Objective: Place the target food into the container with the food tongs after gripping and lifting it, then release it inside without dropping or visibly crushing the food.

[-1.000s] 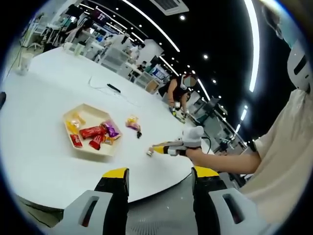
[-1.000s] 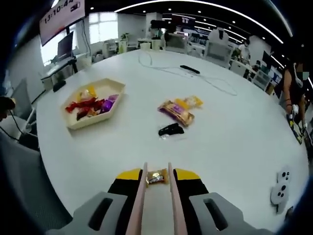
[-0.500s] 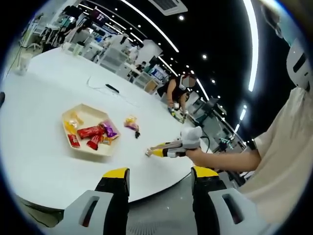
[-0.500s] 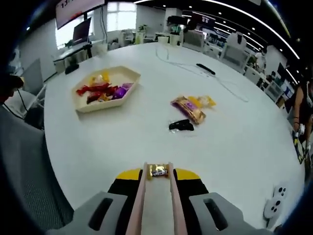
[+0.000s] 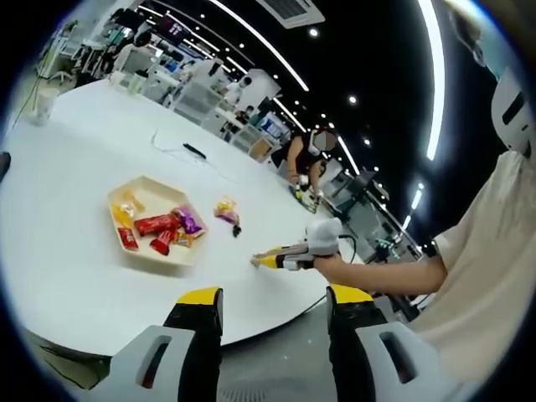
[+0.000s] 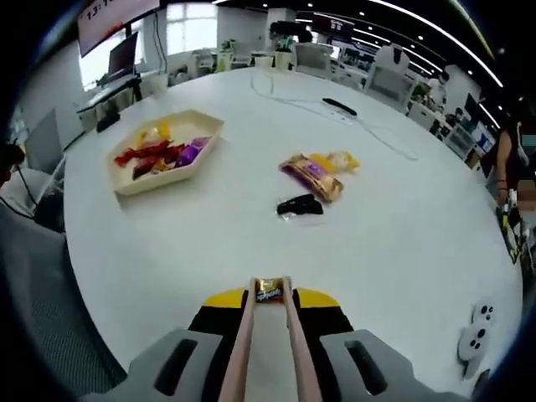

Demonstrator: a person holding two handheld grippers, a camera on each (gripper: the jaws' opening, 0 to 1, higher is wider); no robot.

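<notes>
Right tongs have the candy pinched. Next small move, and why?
Probably carry it forward-left toward the tray. The wrapped candy sits clamped at the tips of the tongs in the right gripper, above bare table, well short of the tray; release there would miss.

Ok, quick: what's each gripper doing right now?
Left gripper: open, empty, held off the table edge.
Right gripper: shut on the tongs, whose tips pinch a small gold candy above the table.
</notes>
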